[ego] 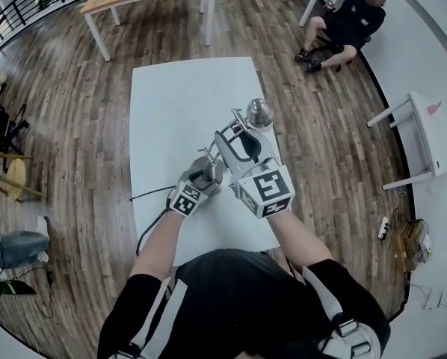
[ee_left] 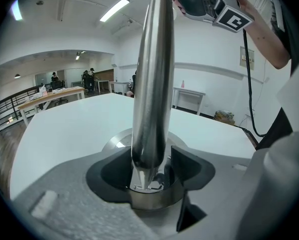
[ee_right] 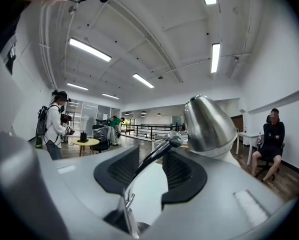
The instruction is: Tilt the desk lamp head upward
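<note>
Both forearms reach forward, the left gripper [ego: 206, 173] angled down and clamped on the lamp stem [ee_left: 149, 84], the right gripper [ego: 242, 137] near level with its jaws apart.

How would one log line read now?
left gripper: clamps lamp post | right gripper: jaws apart around lamp arm | lamp head: faces down

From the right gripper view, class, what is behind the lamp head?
Behind the lamp head: a seated person, a railing and a white wall. The head covers whatever stands straight behind it.
</note>
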{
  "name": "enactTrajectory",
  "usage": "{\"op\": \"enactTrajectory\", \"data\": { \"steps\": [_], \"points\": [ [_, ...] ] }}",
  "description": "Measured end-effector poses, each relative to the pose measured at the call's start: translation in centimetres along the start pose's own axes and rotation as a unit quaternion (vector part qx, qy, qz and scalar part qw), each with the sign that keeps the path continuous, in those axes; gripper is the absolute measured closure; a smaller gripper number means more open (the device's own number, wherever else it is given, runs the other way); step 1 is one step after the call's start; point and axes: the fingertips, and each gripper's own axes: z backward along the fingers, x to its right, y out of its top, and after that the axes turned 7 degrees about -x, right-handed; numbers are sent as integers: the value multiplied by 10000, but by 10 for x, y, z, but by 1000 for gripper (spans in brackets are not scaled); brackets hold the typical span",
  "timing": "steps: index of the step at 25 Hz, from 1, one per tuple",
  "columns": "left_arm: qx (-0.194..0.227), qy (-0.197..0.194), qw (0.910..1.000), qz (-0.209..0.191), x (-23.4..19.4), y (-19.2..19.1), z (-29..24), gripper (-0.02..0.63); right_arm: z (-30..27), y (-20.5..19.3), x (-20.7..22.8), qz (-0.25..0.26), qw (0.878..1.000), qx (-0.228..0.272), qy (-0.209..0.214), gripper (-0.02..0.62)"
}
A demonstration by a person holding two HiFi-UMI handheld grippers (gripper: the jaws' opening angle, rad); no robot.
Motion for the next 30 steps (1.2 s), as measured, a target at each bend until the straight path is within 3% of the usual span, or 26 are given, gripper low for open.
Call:
{"op": "enactTrajectory", "data": {
  "steps": [14,27,30],
  "points": [
    [-24,-4,10000,17,-3,1,1,362,-7,16,-54,1296,9910,229,258,465],
    [-17,-41,10000,4,0,-1,-1,362,-7,15,-72,1273,9907,174,443,480],
    [-8,-50,10000,-9,0,-2,-3,362,-7,14,-75,1528,9876,95,355,481]
  ]
}}
